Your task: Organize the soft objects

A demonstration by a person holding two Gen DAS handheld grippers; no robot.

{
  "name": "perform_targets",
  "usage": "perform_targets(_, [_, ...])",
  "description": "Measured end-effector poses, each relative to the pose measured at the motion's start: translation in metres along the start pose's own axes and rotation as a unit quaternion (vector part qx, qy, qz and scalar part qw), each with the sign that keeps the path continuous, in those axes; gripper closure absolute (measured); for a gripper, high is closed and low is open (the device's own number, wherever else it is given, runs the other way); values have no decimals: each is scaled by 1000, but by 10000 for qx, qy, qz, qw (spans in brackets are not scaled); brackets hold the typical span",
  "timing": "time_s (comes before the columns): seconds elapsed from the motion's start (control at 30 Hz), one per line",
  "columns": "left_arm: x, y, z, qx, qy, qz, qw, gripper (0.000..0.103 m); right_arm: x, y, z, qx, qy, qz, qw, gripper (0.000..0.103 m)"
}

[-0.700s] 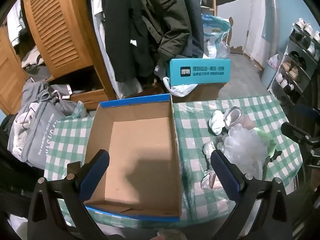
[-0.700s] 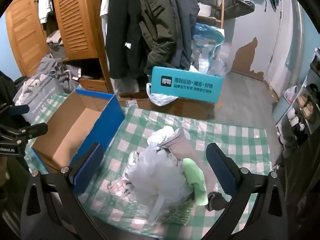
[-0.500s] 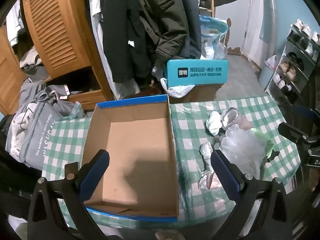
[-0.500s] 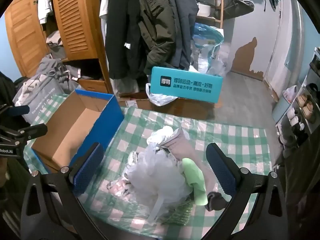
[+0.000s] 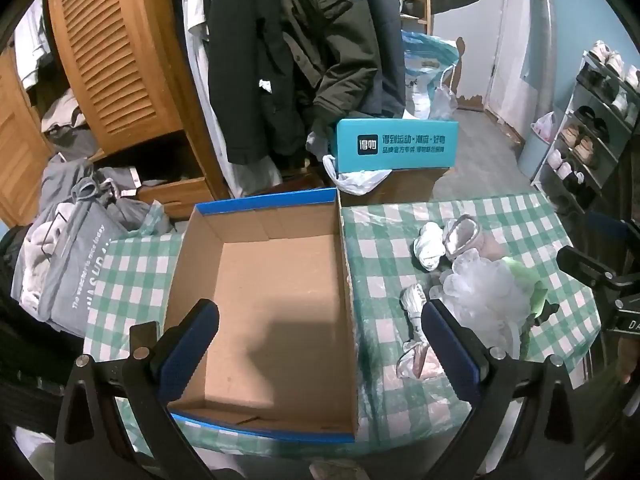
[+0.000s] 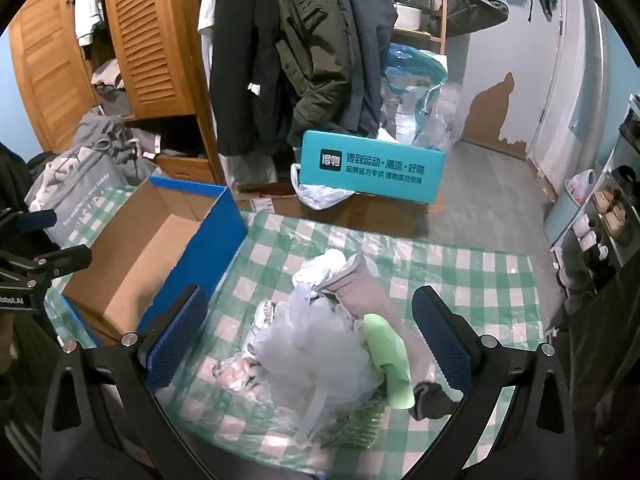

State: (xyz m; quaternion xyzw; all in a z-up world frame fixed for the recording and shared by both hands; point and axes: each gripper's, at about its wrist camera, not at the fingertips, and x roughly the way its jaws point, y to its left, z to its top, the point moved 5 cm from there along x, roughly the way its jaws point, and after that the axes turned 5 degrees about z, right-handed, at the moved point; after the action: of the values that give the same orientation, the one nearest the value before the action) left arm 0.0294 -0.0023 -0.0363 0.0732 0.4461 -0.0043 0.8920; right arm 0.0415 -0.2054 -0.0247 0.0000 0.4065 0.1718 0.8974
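An empty cardboard box with blue sides point(image 5: 264, 300) point(image 6: 160, 248) sits on the left of a green checked tablecloth point(image 5: 380, 232) point(image 6: 460, 276). To its right lies a pile of soft things: a white mesh bath sponge point(image 5: 484, 296) point(image 6: 316, 352), rolled socks point(image 5: 430, 246), a grey cloth point(image 6: 360, 292), a light green cloth point(image 6: 390, 356) and a dark sock point(image 6: 430, 400). My left gripper point(image 5: 320, 344) is open and empty above the box's near end. My right gripper point(image 6: 308, 332) is open and empty, hovering above the pile.
A teal box point(image 6: 372, 168) stands behind the table on a brown carton. Coats point(image 5: 288, 52) hang beyond, beside a wooden wardrobe point(image 5: 120, 60). A grey bag of clothes point(image 5: 68, 256) lies left of the table. A shoe rack point(image 5: 592, 132) stands at the right.
The left view has drifted slightly, so the box and pile sit a little lower and left in frame. The right gripper has barely moved. Both stay open.
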Motion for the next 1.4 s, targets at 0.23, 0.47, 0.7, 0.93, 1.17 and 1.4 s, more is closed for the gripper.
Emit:
perform_targets(0.23, [1, 1, -1, -12, 22, -10, 10000, 1, 2, -7, -2, -3, 42, -31, 10000, 2])
perform_targets(0.47, [1, 0, -3, -11, 18, -17, 10000, 1, 3, -6, -3, -2, 51, -37, 10000, 2])
perform_targets(0.7, [2, -1, -5, -14, 27, -32, 10000, 1, 4, -3, -3, -2, 69, -52, 10000, 2])
perform_targets(0.93, [2, -2, -6, -19, 32, -25, 10000, 1, 5, -4, -3, -5, 82, -51, 10000, 2])
perform_targets(1.17, [2, -4, -7, -14, 36, -30, 10000, 1, 5, 2, -9, -25, 99, -54, 9999, 2])
perform_targets(1.4, [2, -4, -7, -16, 46, -30, 10000, 1, 5, 1, -9, -25, 106, -58, 9999, 2])
